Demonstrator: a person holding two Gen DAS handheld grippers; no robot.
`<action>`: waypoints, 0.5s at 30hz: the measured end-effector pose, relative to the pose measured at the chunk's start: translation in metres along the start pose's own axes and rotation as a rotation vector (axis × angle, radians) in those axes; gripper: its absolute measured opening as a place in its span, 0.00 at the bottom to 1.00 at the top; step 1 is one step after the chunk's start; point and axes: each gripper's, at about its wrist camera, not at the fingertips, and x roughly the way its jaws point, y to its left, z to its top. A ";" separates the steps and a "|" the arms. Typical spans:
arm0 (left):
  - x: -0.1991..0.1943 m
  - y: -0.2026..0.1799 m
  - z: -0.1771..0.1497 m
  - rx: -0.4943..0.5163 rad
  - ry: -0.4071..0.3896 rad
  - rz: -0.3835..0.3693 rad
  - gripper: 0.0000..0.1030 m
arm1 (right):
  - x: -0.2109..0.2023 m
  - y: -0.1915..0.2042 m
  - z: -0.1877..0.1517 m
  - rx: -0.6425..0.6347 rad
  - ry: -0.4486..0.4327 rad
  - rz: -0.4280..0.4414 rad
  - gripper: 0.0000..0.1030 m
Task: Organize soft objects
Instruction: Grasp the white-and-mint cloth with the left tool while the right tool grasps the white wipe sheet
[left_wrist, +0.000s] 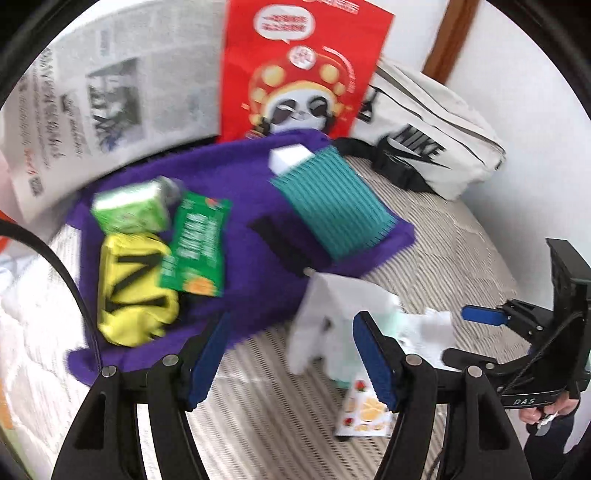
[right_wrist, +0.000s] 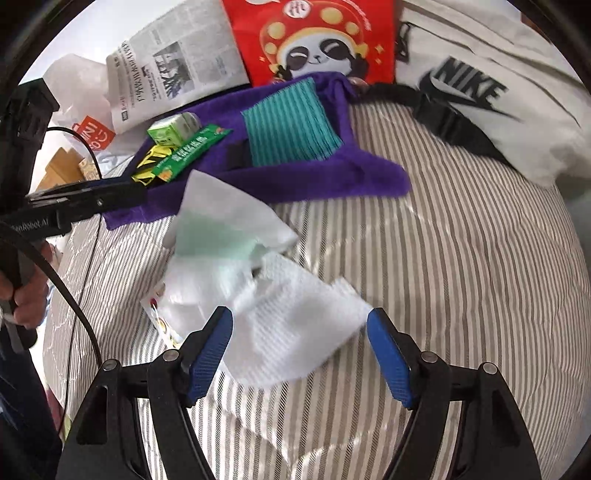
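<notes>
A purple towel (left_wrist: 258, 206) (right_wrist: 295, 177) lies on the striped bedding (right_wrist: 461, 277). On it rest a teal ribbed cloth (left_wrist: 332, 206) (right_wrist: 291, 125), a green tissue pack (left_wrist: 129, 210), a yellow pouch (left_wrist: 129, 288) and a green sachet (left_wrist: 195, 243). In front of the towel lie crumpled white paper towels (right_wrist: 295, 332) (left_wrist: 332, 310) and a pale green tissue (right_wrist: 210, 236). My right gripper (right_wrist: 299, 350) is open, its pads either side of a paper towel without pressing it. My left gripper (left_wrist: 291, 362) is open over the bedding with nothing held.
A red panda-print bag (left_wrist: 303, 66), a newspaper (left_wrist: 110, 103) and a white Nike bag (left_wrist: 424, 133) stand behind the towel. A fruit sticker sheet (left_wrist: 365, 413) lies under the tissues. A hand (right_wrist: 26, 295) and a black cable are at the left.
</notes>
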 end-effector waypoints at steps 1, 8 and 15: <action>0.004 -0.005 -0.003 0.001 0.006 -0.007 0.65 | -0.001 -0.003 -0.003 0.004 0.002 -0.004 0.73; 0.047 -0.037 -0.011 0.027 0.085 -0.040 0.65 | -0.008 -0.028 -0.018 0.037 0.006 -0.015 0.73; 0.076 -0.058 -0.008 0.065 0.112 -0.007 0.34 | -0.003 -0.037 -0.027 0.062 0.015 0.006 0.73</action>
